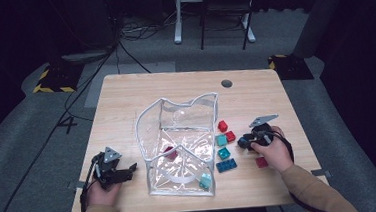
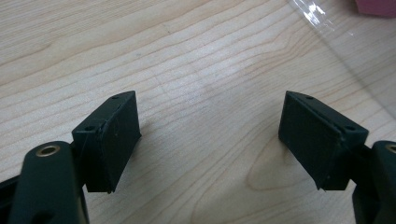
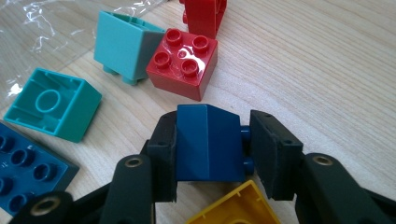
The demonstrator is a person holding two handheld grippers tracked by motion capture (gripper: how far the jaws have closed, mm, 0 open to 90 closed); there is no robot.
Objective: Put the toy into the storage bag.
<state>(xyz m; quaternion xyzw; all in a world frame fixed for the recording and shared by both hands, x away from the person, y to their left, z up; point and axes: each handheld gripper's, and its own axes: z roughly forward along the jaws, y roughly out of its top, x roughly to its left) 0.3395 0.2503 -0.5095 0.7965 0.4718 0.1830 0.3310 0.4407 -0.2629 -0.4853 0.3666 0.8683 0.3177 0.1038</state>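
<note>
Red brick [image 3: 183, 64], teal brick [image 3: 52, 104], beside gripped blue brick [image 3: 208, 142]

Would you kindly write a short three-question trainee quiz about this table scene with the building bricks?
1. True or false: the left gripper holds a brick.
2. Which colour is the brick between the right gripper's jaws: A red, B dark blue, C teal?
3. Where is the clear bag relative to the two grippers?

Key: 1 false, its jaws stand open over bare table. 2 B. 3 Between them, mid-table.

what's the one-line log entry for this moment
right gripper: shut on dark blue brick | left gripper: open, empty, over table
</note>
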